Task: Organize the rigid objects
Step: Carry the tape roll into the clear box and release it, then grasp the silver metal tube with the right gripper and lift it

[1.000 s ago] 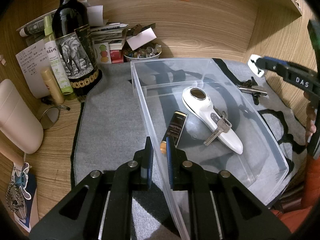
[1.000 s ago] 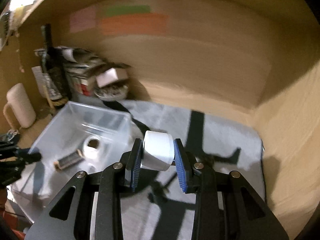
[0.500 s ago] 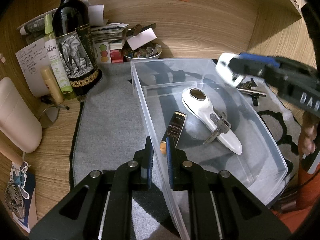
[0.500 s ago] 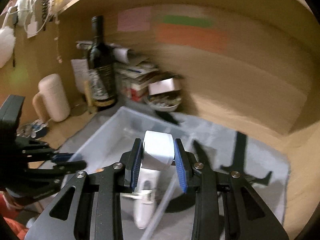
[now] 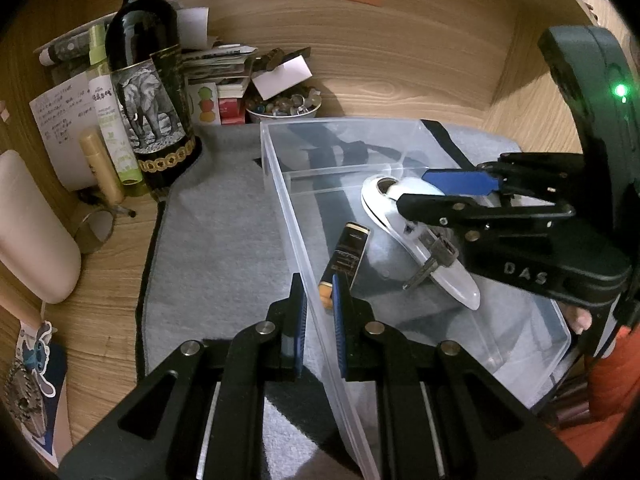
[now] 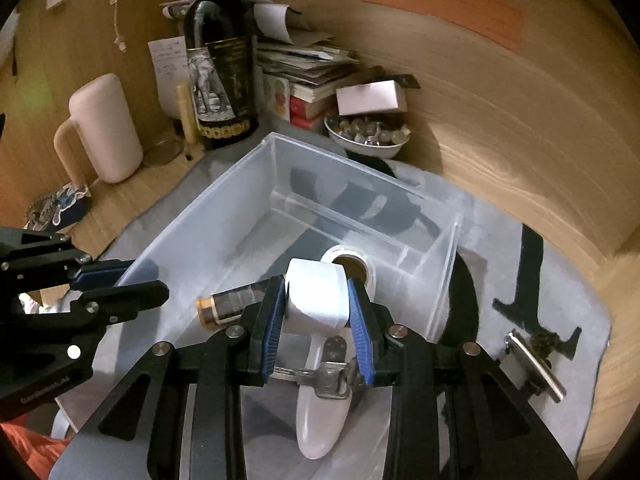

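Right tongs [image 6: 317,312] swung over clear bin [image 6: 224,196], pinching white block [image 6: 316,294]; left tongs [image 5: 319,304] clamp bin wall.

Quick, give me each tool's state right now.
Left tool: closed on the clear bin's wall.
Right tool: closed on a white roll, above the bin.

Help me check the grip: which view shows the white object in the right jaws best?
The right wrist view: the white object sits centred between both blue pads. The left wrist view shows only a sliver, mostly hidden by the right gripper.
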The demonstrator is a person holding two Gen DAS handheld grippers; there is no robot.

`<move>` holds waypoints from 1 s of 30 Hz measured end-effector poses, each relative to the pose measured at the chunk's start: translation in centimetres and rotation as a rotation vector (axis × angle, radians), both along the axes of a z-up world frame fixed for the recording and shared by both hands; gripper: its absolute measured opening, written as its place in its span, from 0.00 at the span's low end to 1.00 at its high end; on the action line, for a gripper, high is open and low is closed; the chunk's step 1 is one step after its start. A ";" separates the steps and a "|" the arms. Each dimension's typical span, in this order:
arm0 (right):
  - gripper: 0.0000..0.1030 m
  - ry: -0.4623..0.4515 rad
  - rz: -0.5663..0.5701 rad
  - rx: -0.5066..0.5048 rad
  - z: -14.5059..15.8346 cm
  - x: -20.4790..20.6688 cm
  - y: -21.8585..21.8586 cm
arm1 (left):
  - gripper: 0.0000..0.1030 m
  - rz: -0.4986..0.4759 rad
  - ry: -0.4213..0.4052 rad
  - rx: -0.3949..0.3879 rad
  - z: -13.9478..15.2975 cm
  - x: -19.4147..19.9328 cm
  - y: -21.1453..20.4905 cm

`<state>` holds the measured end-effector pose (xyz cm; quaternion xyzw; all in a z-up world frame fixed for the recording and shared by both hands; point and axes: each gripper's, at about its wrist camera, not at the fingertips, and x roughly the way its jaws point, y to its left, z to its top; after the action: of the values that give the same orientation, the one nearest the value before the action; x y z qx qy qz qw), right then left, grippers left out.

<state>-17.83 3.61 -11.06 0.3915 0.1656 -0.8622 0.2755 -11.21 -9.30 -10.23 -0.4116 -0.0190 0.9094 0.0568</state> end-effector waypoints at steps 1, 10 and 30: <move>0.30 0.000 -0.001 -0.002 0.1 0.0 0.1 | 0.12 -0.001 0.000 -0.002 0.0 0.0 0.0; 0.47 0.065 -0.017 -0.008 1.3 1.0 1.4 | 0.12 0.000 0.001 -0.009 -0.1 -0.1 0.1; 0.73 0.058 -0.405 0.068 0.5 -1.1 15.8 | 0.12 0.009 -0.006 -0.024 0.0 -0.1 0.2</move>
<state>-18.96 19.42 -10.59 0.4008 0.1204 -0.9049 0.0781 -11.29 -9.12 -10.26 -0.4151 -0.0102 0.9085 0.0474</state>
